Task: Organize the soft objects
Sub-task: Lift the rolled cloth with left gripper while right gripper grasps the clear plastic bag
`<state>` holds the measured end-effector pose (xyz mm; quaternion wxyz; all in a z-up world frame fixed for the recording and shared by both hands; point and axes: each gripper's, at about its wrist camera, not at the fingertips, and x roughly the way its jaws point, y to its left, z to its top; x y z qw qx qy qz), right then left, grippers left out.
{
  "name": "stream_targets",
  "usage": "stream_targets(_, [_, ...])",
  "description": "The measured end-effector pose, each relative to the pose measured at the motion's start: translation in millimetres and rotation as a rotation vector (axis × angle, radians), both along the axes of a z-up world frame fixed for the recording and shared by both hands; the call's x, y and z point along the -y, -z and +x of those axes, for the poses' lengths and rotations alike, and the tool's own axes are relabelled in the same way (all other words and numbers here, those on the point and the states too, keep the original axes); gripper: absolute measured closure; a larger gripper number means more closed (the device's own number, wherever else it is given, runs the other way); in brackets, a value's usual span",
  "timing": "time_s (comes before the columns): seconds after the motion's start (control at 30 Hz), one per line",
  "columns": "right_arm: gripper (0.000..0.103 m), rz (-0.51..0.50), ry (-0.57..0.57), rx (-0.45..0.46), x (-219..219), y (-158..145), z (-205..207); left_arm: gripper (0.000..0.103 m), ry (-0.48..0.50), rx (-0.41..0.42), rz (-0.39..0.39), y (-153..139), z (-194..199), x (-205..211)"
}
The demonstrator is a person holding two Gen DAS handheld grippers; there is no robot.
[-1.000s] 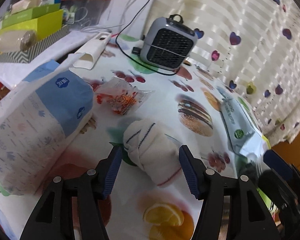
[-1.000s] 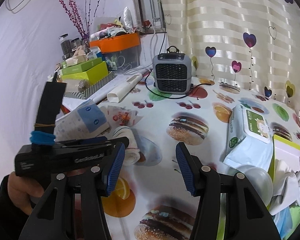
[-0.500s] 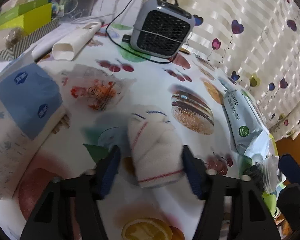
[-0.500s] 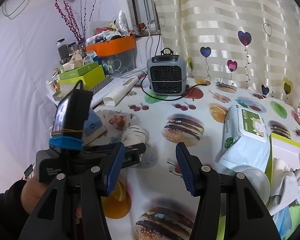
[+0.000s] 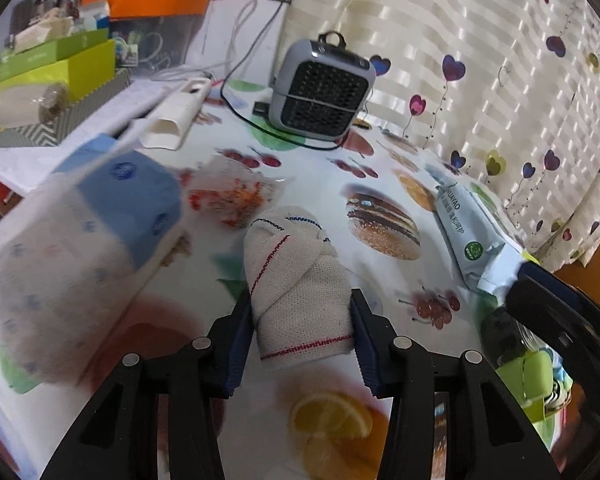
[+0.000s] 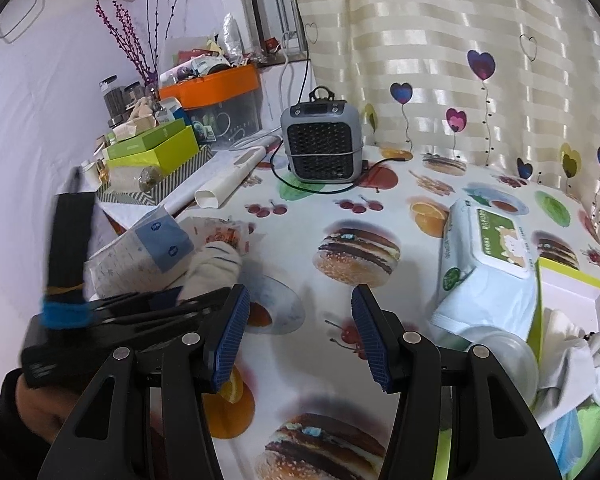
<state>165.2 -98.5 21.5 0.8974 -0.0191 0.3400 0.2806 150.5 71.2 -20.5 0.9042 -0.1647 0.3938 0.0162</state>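
Note:
My left gripper (image 5: pixel 300 336) is shut on a rolled cream cloth (image 5: pixel 300 288) with red and blue stitched lines, and holds it just above the printed tablecloth. The cloth (image 6: pixel 212 268) and the left gripper's body (image 6: pixel 100 320) also show in the right wrist view. My right gripper (image 6: pixel 300 324) is open and empty above the table, right of the left one. A green-rimmed box (image 6: pixel 572 300) with white cloths (image 6: pixel 572 344) in it sits at the right edge.
A blue-and-white tissue pack (image 5: pixel 72 248) and a clear snack bag (image 5: pixel 232 196) lie left of the cloth. A wet-wipes pack (image 6: pixel 488 256) lies to the right, a grey heater (image 6: pixel 320 144) with its cord stands behind. Boxes and an orange-lidded bin (image 6: pixel 212 88) crowd the far left.
My left gripper has closed on the rolled cloth and lifted it slightly; a second ago its jaws stood open around it. The right gripper stayed open and barely moved.

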Motion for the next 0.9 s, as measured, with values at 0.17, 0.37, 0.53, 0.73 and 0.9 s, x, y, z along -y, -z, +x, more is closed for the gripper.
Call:
stream_targets(0.17, [0.049,0.018,-0.029,-0.031,-18.5,4.2,10.8,0.058,-0.02,0.039,0.013,-11.1,-21.5,-12.5])
stream_targets(0.37, [0.049,0.025,-0.072,-0.057,-44.5,9.2,26.2,0.058,-0.082,0.094,0.036,-26.6,-43.9,-33.2])
stream_targets(0.53, [0.049,0.047,-0.102,-0.078,-69.2,15.0,39.9,0.058,-0.12,0.127,0.058,-34.6,-55.9,-45.4])
stream_targets(0.73, [0.049,0.19,-0.071,-0.191,-84.6,23.8,72.2,0.058,-0.157,0.167,0.07,-42.6,-68.1,-58.1])
stream_targets(0.9, [0.049,0.274,-0.026,-0.277,-91.7,35.3,99.6,0.058,-0.182,0.186,0.068,-45.0,-74.4,-68.6])
